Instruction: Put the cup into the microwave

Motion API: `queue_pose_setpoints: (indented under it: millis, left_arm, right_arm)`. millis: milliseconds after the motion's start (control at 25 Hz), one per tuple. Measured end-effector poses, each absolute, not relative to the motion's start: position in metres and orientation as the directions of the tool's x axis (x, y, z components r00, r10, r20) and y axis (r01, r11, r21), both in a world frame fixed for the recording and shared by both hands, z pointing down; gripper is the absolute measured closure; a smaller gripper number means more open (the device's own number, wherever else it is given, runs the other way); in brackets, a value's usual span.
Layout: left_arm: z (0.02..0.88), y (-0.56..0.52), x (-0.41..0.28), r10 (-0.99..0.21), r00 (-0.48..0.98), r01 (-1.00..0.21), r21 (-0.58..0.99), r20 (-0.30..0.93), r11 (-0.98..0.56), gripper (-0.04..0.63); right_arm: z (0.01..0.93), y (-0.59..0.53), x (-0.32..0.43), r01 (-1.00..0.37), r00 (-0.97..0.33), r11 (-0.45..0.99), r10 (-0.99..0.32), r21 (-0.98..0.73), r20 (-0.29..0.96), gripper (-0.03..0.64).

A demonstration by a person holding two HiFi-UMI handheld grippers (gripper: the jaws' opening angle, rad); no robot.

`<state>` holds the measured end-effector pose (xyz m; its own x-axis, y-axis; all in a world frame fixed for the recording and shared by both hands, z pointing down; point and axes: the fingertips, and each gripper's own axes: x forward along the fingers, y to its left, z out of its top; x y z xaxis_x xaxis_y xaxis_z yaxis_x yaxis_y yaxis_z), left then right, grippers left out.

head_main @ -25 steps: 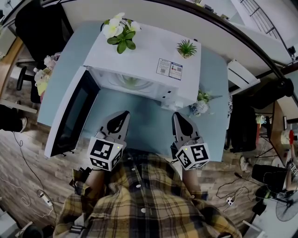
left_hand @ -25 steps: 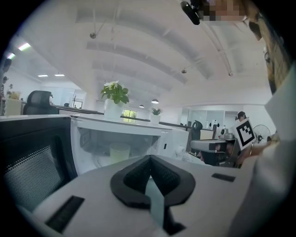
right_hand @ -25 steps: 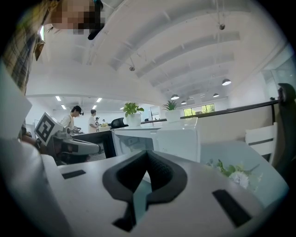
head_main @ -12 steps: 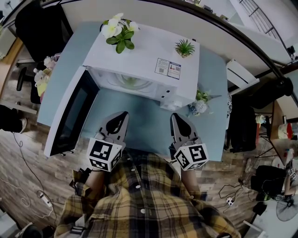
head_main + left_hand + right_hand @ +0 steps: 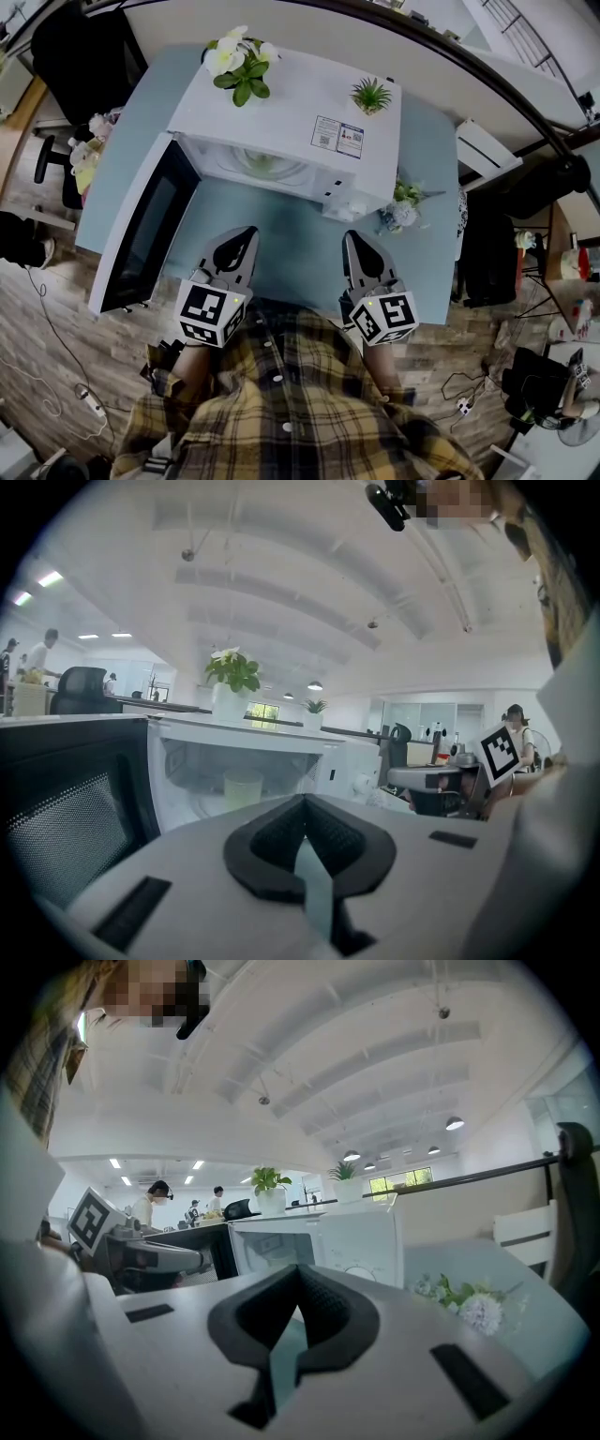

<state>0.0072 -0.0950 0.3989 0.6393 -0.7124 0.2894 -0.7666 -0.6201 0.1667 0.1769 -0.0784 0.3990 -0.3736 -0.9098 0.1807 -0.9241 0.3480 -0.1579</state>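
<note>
The white microwave (image 5: 291, 122) stands on the blue table (image 5: 291, 258) with its door (image 5: 145, 230) swung open to the left. A pale cup (image 5: 262, 165) stands inside the cavity, and the left gripper view shows it upright on the turntable (image 5: 243, 787). My left gripper (image 5: 246, 232) hovers in front of the opening, its jaws shut with nothing between them (image 5: 302, 803). My right gripper (image 5: 353, 236) hangs level with it, in front of the microwave's control panel, also shut and empty (image 5: 298, 1274). Neither touches the microwave.
Two potted plants (image 5: 242, 61) (image 5: 375, 96) sit on top of the microwave. A small bunch of flowers (image 5: 403, 211) lies on the table at the microwave's right. The open door juts past the table's left edge. A black chair (image 5: 75, 56) stands at far left.
</note>
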Motion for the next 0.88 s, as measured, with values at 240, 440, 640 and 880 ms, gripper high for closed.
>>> queue_pose_setpoints:
  millis: [240,440,640,880]
  left_arm:
    - [0.4008,-0.0914,0.0063,-0.712,0.638,-0.768,0.168,0.294,-0.618,0.606]
    - [0.4005,-0.0899,0.0083,-0.705,0.645,-0.761,0.171,0.293,-0.625,0.606]
    - [0.4007,-0.0911,0.0073,-0.707,0.643,-0.763,0.171,0.293,-0.623,0.606]
    - [0.4023,-0.0920,0.0069,-0.706,0.642,-0.764,0.172,0.299,-0.621,0.606]
  right_arm:
    - [0.4002,-0.0757,0.1787,-0.928,-0.360,0.331,-0.916,-0.170,0.178,0.614]
    - [0.3982,-0.0748,0.1739,-0.922,-0.376,0.347,-0.910,-0.171,0.176,0.614]
    - [0.4003,-0.0742,0.1725,-0.919,-0.384,0.356,-0.906,-0.171,0.179,0.614]
    - [0.4022,-0.0746,0.1766,-0.924,-0.369,0.339,-0.911,-0.178,0.183,0.614]
